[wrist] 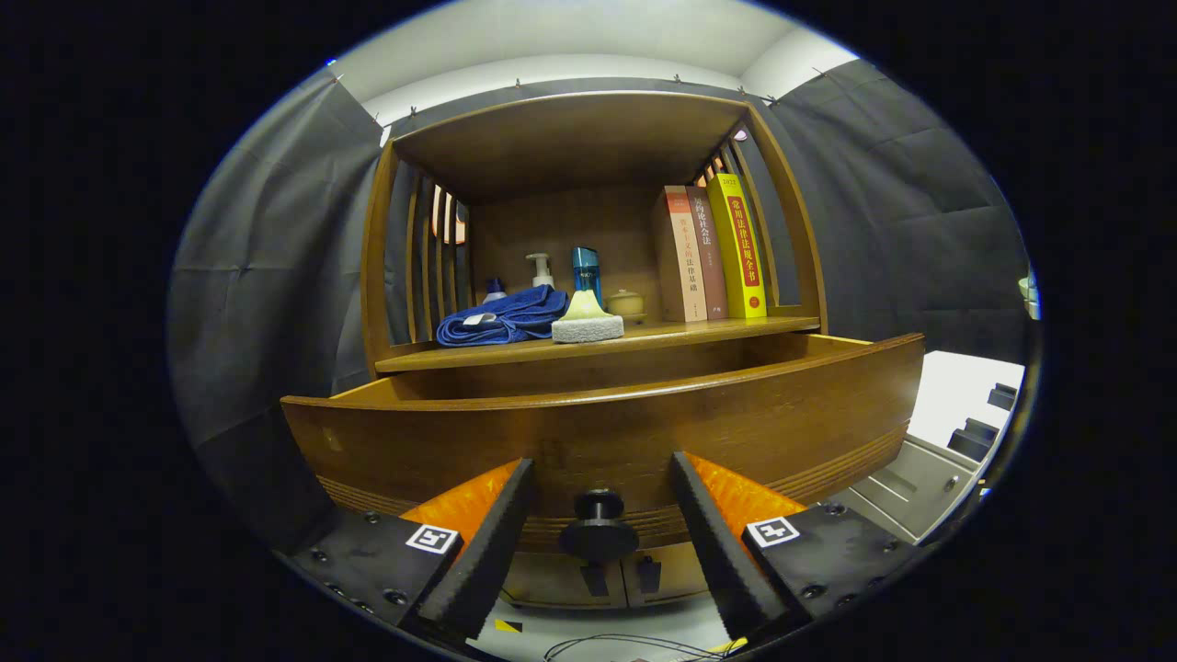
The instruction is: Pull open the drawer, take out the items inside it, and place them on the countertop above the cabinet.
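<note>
Hovering my tool (pixel 599 515) at drawer (pixel 607 432) front, fingers spread wide, either side of black knob (pixel 599 527), touching nothing, holding nothing. Drawer already pulled out from cabinet; inside hidden behind front panel, can't tell what remains. Table (pixel 717 329) above carries blue towel (pixel 504 315), sponge (pixel 587 324), pump bottle (pixel 540 268), blue bottle (pixel 586 272), small jar (pixel 626 302), three books (pixel 708 253). Judgement: opening done, emptying possibly left. Tall drawer front blocks reach; must go over it.
</note>
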